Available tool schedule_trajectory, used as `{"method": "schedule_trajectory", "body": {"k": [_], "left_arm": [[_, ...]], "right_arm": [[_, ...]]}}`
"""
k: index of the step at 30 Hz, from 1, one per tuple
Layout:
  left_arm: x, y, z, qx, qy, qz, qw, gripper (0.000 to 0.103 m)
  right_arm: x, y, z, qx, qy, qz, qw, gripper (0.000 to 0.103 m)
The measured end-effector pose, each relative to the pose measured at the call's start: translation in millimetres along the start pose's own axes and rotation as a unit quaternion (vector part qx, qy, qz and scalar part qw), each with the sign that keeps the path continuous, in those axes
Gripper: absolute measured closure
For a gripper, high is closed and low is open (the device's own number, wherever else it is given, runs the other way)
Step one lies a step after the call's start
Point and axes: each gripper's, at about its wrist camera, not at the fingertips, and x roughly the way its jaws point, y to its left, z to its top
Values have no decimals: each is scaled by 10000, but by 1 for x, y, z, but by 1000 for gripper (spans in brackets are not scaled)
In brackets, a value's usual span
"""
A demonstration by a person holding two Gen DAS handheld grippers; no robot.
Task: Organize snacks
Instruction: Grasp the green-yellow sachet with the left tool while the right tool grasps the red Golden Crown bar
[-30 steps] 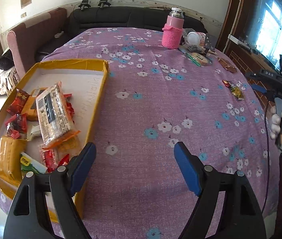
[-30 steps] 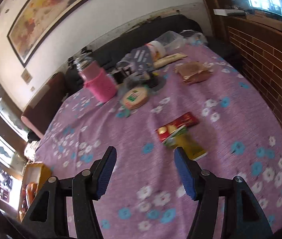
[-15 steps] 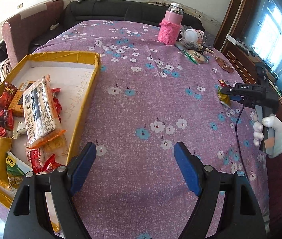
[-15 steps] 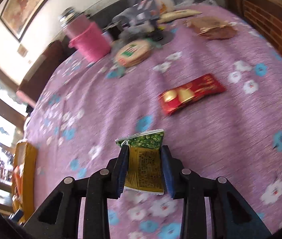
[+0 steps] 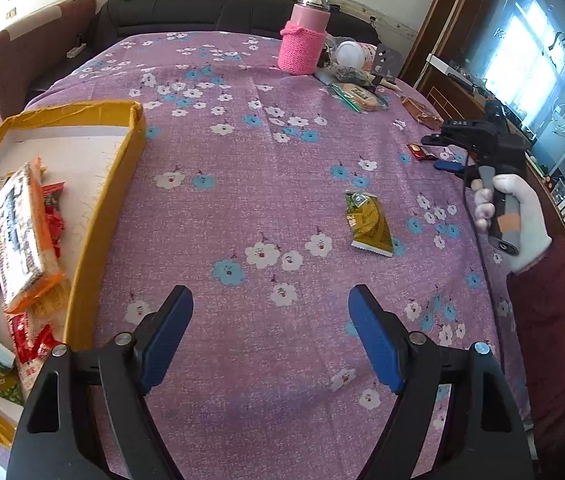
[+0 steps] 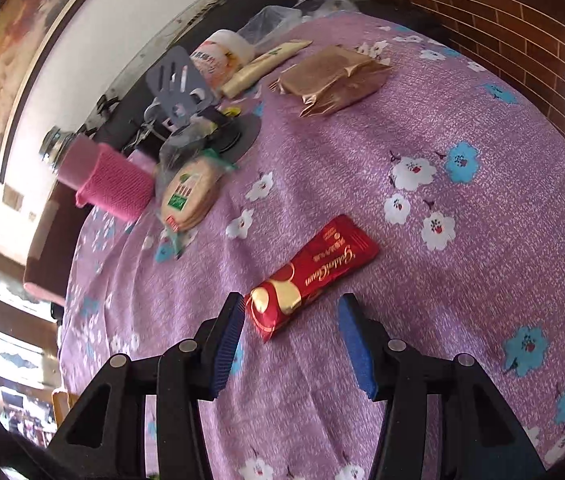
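Observation:
A yellow cardboard box [image 5: 130, 148] at the table's left holds several snack packs, with an orange pack [image 5: 22, 236] on top. A yellow-green snack pack [image 5: 368, 222] lies loose on the purple flowered cloth, mid-right. My left gripper [image 5: 270, 336] is open and empty, low over the near table. My right gripper [image 6: 288, 340] is open just before a red snack bar [image 6: 314, 274], whose near end lies between the fingers. In the left wrist view the right gripper [image 5: 448, 156] hovers by the red bar [image 5: 420, 151].
A pink knit-sleeved flask [image 5: 302, 36], a round cracker pack [image 6: 192, 192], a brown foil pack [image 6: 334, 78], a white jar [image 6: 222, 54] and a grey stand [image 6: 178, 80] crowd the far right of the table. A brick wall [image 6: 522, 20] borders the right edge.
My right gripper let go of the yellow-green pack, which now lies nearer the table's middle, then opened and moved up to the red bar. The left gripper stayed open.

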Motion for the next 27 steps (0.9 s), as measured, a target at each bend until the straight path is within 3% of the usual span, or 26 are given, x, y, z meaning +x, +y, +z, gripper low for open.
{"method": "schedule_trajectory", "body": {"k": [4, 8, 9, 10, 11, 15, 22, 23, 25, 26, 27], "left_arm": [[17, -17, 9, 129, 34, -179, 9998, 23], [38, -35, 19, 342, 58, -183, 9992, 23], [43, -39, 22, 376, 79, -181, 9991, 23], [49, -42, 24, 395, 121, -171, 9990, 23], [53, -45, 27, 401, 152, -201, 9989, 23], [65, -57, 35, 535, 127, -321, 9980, 23], [103, -86, 45, 930, 309, -265, 9948, 23], [105, -93, 45, 1111, 282, -188, 9932, 27], [104, -103, 42, 1358, 160, -118, 9905, 58], [103, -103, 41, 1404, 136, -170, 9898, 69], [102, -101, 41, 1352, 149, -222, 9905, 69]], "right_arm": [[12, 11, 16, -87, -195, -394, 9990, 47], [26, 34, 19, -614, -389, -1190, 9902, 47], [28, 38, 17, -738, -405, -1365, 9871, 53], [30, 41, 16, -860, -430, -1529, 9836, 71], [31, 43, 13, -970, -466, -1656, 9803, 76], [24, 36, 7, -1131, -429, -1456, 9819, 76], [-11, 26, -32, -1262, -272, -686, 9893, 76], [-17, 25, -39, -1286, -238, -574, 9898, 76], [-27, 27, -53, -1386, -208, -384, 9894, 76], [-32, 29, -60, -1455, -210, -311, 9886, 76], [-36, 32, -66, -1536, -214, -239, 9876, 76]]}}
